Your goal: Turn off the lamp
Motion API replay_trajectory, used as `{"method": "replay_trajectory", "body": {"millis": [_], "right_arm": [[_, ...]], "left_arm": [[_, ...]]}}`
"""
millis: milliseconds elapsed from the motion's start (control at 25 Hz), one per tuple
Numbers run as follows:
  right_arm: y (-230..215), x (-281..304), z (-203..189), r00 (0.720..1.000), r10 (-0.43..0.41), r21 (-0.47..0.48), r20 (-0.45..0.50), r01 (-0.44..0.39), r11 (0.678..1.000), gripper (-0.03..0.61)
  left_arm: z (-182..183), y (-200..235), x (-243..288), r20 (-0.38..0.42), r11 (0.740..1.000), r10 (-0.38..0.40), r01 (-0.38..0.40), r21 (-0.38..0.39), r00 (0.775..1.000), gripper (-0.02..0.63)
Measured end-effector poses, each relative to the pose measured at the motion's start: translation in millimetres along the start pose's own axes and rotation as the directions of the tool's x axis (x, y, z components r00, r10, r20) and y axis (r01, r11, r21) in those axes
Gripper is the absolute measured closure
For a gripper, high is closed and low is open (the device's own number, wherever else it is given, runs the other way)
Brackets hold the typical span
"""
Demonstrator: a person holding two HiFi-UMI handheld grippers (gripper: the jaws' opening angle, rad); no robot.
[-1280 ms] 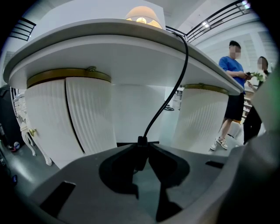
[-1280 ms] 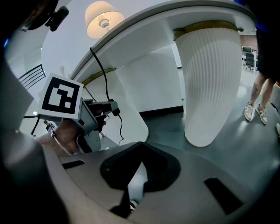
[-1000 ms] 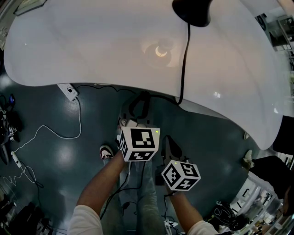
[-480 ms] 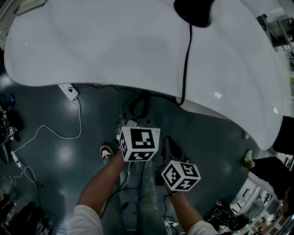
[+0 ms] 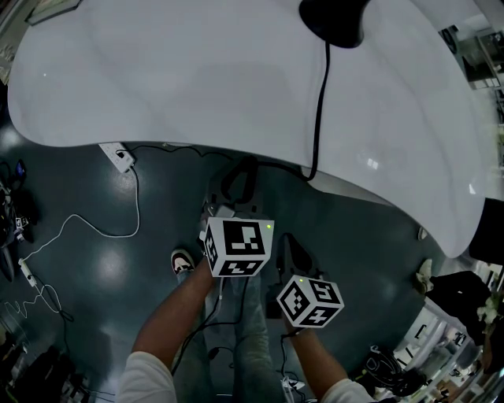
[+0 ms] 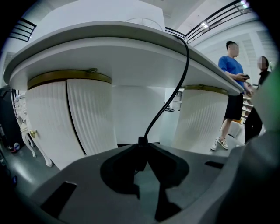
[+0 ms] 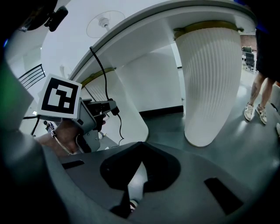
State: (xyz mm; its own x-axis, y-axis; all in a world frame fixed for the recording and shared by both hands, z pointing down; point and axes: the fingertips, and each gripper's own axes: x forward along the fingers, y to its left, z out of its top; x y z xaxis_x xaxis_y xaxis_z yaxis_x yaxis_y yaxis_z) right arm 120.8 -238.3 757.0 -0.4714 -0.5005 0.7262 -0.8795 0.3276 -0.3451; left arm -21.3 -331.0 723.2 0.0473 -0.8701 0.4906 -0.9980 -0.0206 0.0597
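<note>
A broad white desk (image 5: 197, 79) with a curved edge fills the upper part of the head view, its top an even pale grey-white. Under it stand ribbed white pedestals (image 6: 87, 118) with gold bands at the top. Dark grey floor (image 5: 94, 205) spreads below the desk edge.

The lamp (image 5: 331, 20) stands at the far side of the desk, and only a rounded black part of it shows at the top edge of the head view. Its black cord (image 5: 318, 102) runs across the desk top toward the person, drops over the near edge and hangs down.

The left hand-held gripper (image 6: 141, 144) is held below the desk edge. Its jaws are pressed onto the small black switch (image 7: 110, 106) on that cord, and the cord rises from the jaw tips to the desk edge.

The right hand-held gripper (image 7: 140, 159) sits just beside and slightly behind the left one. Its tips are pressed together with nothing between them.

In the left gripper view a person (image 6: 229, 87) in a blue shirt stands beyond the desk. A thin white cable (image 5: 118, 228) trails over the floor at the left, and a shoe (image 5: 183, 261) shows beside the left forearm.
</note>
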Motion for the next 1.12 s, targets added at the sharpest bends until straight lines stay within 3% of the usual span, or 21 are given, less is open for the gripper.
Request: {"method": "replay_trajectory", "body": {"millis": [440, 880, 1120], "right_arm": [[-0.7, -4.2, 0.7, 1.0, -0.003, 0.0, 0.003, 0.003, 1.0, 0.58], [0.2, -7.6, -0.2, 1.0, -0.008, 0.013, 0.012, 0.008, 1.0, 0.58], [-0.1, -9.9, 1.0, 1.0, -0.01, 0.017, 0.014, 0.009, 1.0, 0.58]], "left_arm": [[1.6, -0.9, -2.6, -0.002, 1.0, 0.016, -0.016, 0.015, 1.0, 0.538], [5.1, -5.2, -2.4, 0.025, 0.999, -0.039, 0.04, -0.019, 0.999, 0.534], [7.2, -8.4, -3.9, 0.03, 0.998, -0.046, 0.047, -0.037, 0.998, 0.479]]}}
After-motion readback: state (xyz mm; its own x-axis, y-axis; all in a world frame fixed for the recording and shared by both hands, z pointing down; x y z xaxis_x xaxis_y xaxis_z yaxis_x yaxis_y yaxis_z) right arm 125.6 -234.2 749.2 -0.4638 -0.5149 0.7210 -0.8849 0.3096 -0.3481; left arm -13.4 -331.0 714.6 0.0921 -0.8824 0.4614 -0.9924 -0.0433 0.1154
